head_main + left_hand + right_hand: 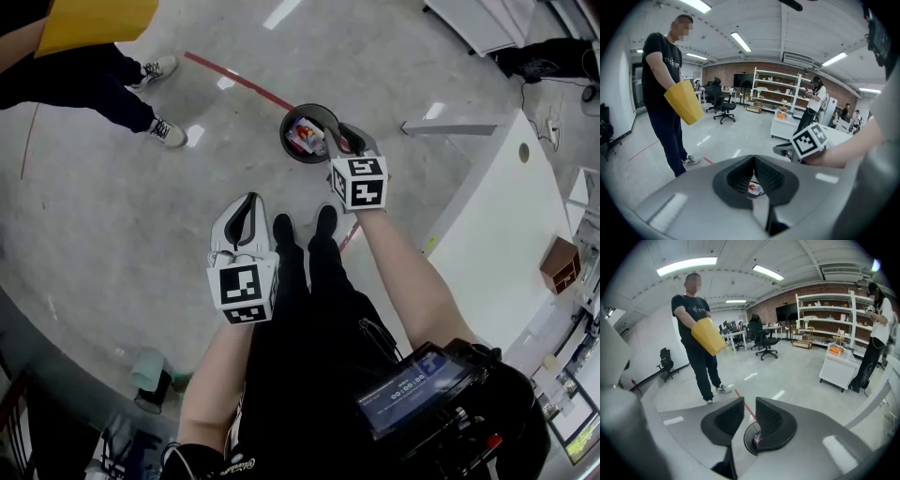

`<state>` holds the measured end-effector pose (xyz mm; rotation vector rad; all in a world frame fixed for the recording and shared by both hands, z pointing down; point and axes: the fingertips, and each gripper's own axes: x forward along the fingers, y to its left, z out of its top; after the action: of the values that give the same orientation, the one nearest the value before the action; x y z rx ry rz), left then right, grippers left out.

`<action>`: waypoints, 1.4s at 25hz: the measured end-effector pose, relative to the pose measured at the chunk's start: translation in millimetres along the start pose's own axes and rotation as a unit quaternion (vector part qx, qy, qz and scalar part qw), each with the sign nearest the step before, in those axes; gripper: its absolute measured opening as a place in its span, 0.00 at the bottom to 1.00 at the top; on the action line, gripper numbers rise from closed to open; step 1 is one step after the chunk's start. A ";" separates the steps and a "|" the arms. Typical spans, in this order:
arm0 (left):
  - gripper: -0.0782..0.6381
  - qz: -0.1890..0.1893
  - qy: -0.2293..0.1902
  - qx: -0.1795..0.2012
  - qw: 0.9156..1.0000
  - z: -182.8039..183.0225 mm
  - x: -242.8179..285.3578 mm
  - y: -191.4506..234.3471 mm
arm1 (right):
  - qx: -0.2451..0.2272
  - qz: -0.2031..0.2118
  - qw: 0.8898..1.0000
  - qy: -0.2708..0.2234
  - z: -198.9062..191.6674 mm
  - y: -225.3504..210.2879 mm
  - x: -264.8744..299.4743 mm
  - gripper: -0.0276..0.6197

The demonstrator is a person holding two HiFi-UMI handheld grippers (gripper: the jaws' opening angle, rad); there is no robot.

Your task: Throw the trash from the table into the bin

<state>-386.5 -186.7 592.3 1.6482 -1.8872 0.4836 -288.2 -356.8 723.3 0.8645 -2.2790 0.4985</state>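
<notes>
A round black bin (287, 141) stands on the grey floor with colourful wrappers (306, 135) inside it. My right gripper (344, 135) hangs over the bin's right rim, its jaws a narrow gap apart with nothing between them. In the right gripper view the bin (749, 442) and its wrappers (757, 435) show below the right gripper (750, 414). My left gripper (247, 204) is nearer me, left of the bin, shut and empty. In the left gripper view the left gripper (753, 160) has its jaws meeting, with the wrappers (754, 189) seen beyond them and the right gripper (783, 150) to the right.
A person in dark clothes holds a yellow container (94, 23) at the upper left, feet near a red floor line (239, 80). A white table (506, 216) lies to my right. My own shoes (302, 225) are just short of the bin.
</notes>
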 end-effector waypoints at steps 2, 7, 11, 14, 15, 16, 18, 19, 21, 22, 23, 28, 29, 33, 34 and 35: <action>0.12 -0.012 -0.018 0.009 1.000 14.8 -5.2 -1.7 | 0.015 -0.011 0.999 -0.040 20.2 11.4 -34.6 0.06; 0.12 -0.047 -0.062 0.034 0.996 56.6 -23.2 -22.4 | 0.043 -0.023 0.990 -0.131 69.2 43.6 -135.5 0.04; 0.12 -0.086 -0.104 0.063 0.989 96.1 -44.6 -66.8 | 0.036 -0.054 0.978 -0.200 110.8 38.3 -228.3 0.04; 0.12 -0.112 -0.149 0.081 0.979 127.5 -60.5 -109.7 | 0.022 -0.083 0.966 -0.246 132.2 15.3 -286.0 0.04; 0.12 -0.118 -0.164 0.088 0.975 136.2 -67.1 -124.6 | 0.020 -0.090 0.961 -0.259 136.2 7.1 -303.8 0.04; 0.12 -0.123 -0.178 0.095 0.972 144.6 -74.0 -138.3 | 0.018 -0.096 0.957 -0.272 139.7 0.2 -320.5 0.04; 0.12 -0.127 -0.203 0.108 0.965 162.6 -87.6 -158.4 | 0.013 -0.104 0.949 -0.296 147.8 -8.7 -348.7 0.04; 0.12 -0.129 -0.215 0.114 0.961 171.7 -94.6 -165.5 | 0.011 -0.108 0.946 -0.307 152.3 -10.7 -360.3 0.04; 0.12 -0.133 -0.235 0.124 0.955 186.0 -109.1 -179.1 | 0.005 -0.112 0.940 -0.323 159.2 -12.2 -381.1 0.04; 0.12 -0.135 -0.243 0.130 0.952 190.8 -116.0 -187.1 | 0.002 -0.113 0.937 -0.330 161.1 -13.0 -390.9 0.04; 0.12 -0.136 -0.249 0.136 0.949 194.7 -122.3 -195.7 | -0.001 -0.114 0.935 -0.336 162.3 -14.4 -400.3 0.04; 0.12 -0.145 -0.271 0.154 0.939 206.9 -142.7 -233.0 | -0.005 -0.122 0.924 -0.362 165.7 -24.9 -437.3 0.04; 0.12 -0.146 -0.273 0.156 0.938 208.1 -145.0 -237.7 | -0.006 -0.123 0.923 -0.366 166.3 -26.0 -442.4 0.04; 0.12 -0.148 -0.280 0.160 0.935 212.6 -151.8 -247.1 | -0.008 -0.126 0.920 -0.372 166.7 -26.4 -454.0 0.04; 0.12 -0.148 -0.282 0.161 0.934 213.8 -153.2 -247.5 | -0.007 -0.126 0.920 -0.372 166.4 -26.4 -454.7 0.04; 0.12 -0.147 -0.284 0.160 0.934 214.6 -154.5 -247.2 | -0.006 -0.125 0.920 -0.371 165.8 -26.4 -455.0 0.04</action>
<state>-174.0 -242.1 304.6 2.4515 -1.9600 0.2032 -78.9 -260.8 296.4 1.5097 -2.7576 0.0220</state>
